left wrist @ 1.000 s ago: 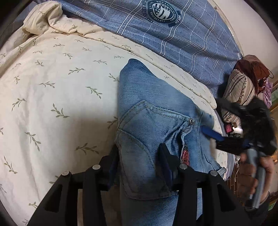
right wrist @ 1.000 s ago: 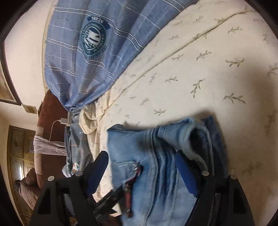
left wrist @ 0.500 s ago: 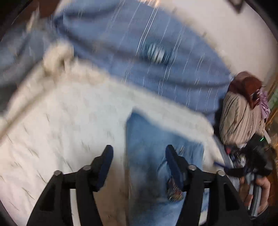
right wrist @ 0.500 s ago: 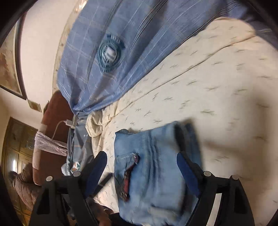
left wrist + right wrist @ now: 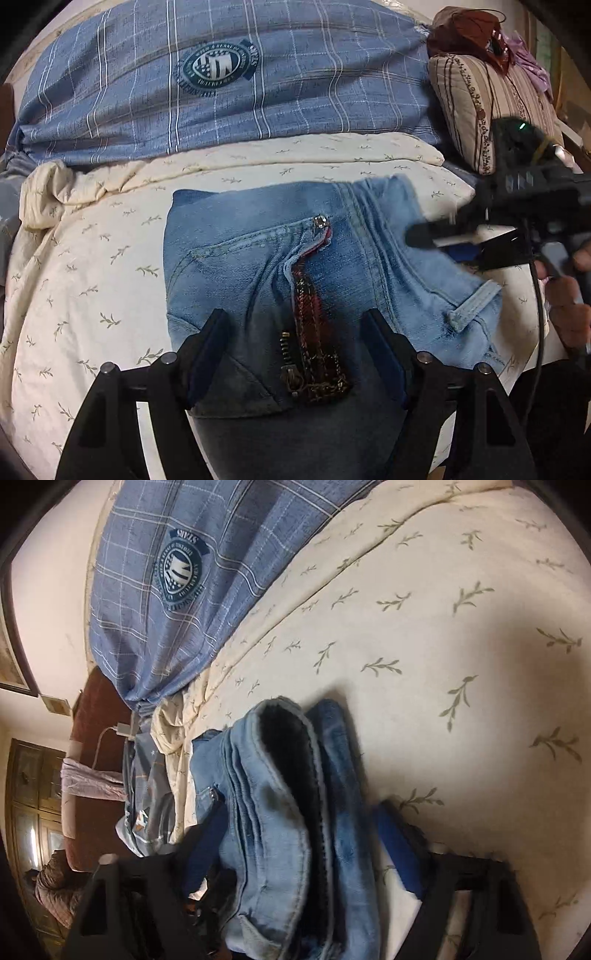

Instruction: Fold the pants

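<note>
the left gripper (image 5: 295,350) is opening wide over the jeans (image 5: 314,266), gripping nothing. the right gripper (image 5: 299,845), at three o'clock, is closing on their folded edge.

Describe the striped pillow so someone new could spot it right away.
Start from the cream leaf-print bedspread with the folded jeans on it. Behind that lies a blue plaid duvet with a round crest; follow it to its right end. The striped pillow stands there, beige with dark brown vertical stripes, the only striped thing, under a reddish-brown bundle.
</note>
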